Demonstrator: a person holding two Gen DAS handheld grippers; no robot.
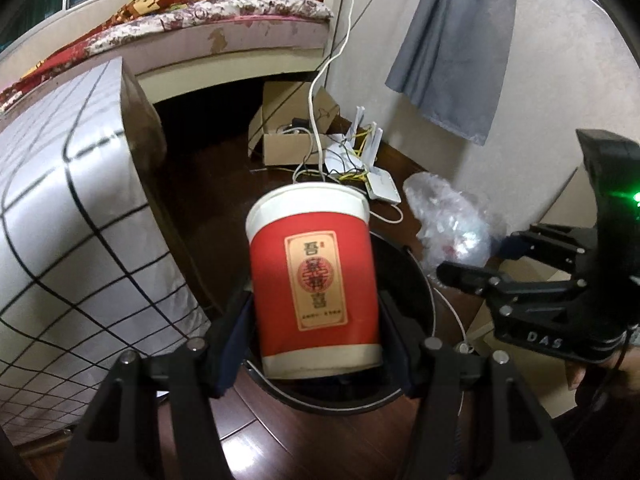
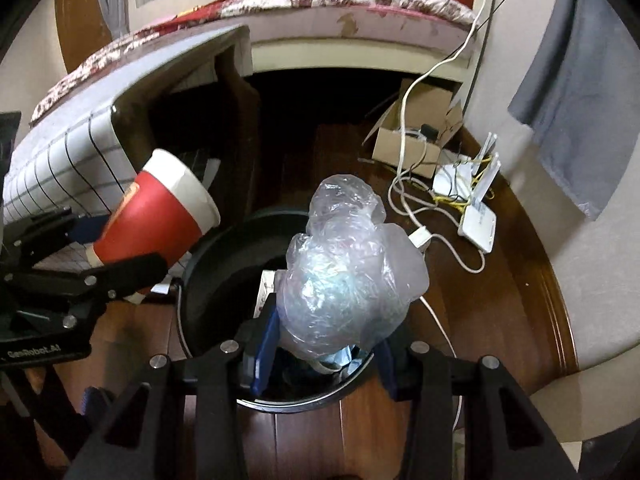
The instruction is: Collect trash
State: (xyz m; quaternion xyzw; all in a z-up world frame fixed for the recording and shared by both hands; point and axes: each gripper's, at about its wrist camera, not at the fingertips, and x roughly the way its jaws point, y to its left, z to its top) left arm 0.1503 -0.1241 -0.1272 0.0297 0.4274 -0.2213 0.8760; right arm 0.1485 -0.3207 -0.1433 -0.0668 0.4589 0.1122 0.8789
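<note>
Both tongs loaded and poised over the bin (image 2: 208,280); the release turns on what lies straight below each load. Left tongs (image 1: 316,320): jaws about half open and clamped on the lower body of a paper cup (image 1: 314,276), one pad on either side; cup's long axis runs forward along the fingers, open mouth at the far end, base nearest the camera. In the right wrist view the cup (image 2: 156,216) sits tilted at the bin's left rim, mouth reaching in over the opening, base outside the rim. Right tongs (image 2: 320,344): jaws narrower, about a third open, pinching the lower end of a crumpled plastic bag (image 2: 348,264); the bag bulges up and forward past the fingertips and hangs directly above the bin's opening. Judgement: the right hand is better centred, the left needs a small shift inward or the cup may clip the rim. Materials: cup is stiff paper, red wrap with a cream label and white bands, tapered cylinder, should drop cleanly. Bag is thin, clear, wrinkled film, soft and springy, something pale blue inside; it may cling to a pad. Bin is round, dark, smooth-walled, with a bright rim ring, some scraps already in it, standing on a dark wooden floor (image 2: 304,440)
</note>
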